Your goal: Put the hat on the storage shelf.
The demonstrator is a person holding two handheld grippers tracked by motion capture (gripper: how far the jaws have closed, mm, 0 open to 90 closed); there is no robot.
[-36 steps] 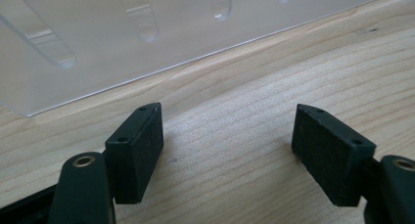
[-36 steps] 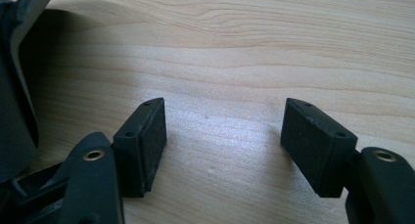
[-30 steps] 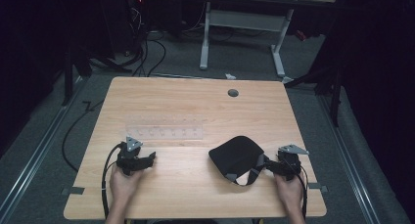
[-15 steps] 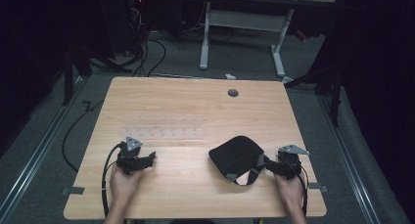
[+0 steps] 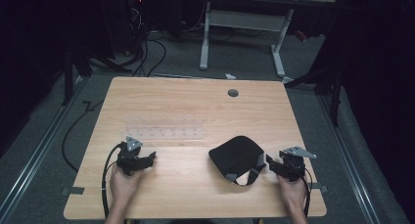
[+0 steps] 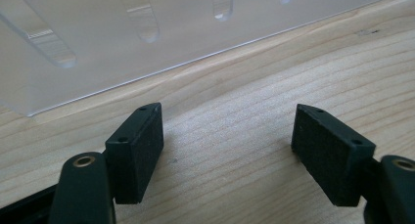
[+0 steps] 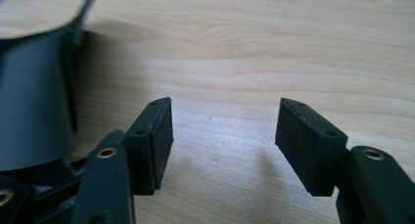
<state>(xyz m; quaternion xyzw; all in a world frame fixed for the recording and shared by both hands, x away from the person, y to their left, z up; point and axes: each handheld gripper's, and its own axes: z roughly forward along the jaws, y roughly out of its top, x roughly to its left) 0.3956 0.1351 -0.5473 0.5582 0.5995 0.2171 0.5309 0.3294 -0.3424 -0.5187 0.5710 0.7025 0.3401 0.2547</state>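
right gripper (image 5: 270, 164) low on the table (image 5: 186, 101), jaws apart with bare wood between them and just been closing; the black pouch (image 5: 237, 154) lies just beside it, its grey strap (image 5: 243, 179) looping near the tips. left gripper (image 5: 148, 160) released, nothing between the pads. a clear plastic rack (image 5: 164, 132) lies just ahead of it, faint and hard to make out from above. the pouch is cut off in the right gripper view.

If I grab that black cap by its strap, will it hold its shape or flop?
The black cap looks like soft fabric, so its crown would probably sag. Its strap lies in a loose loop, suggesting it bends easily. It seems light and unlikely to roll.
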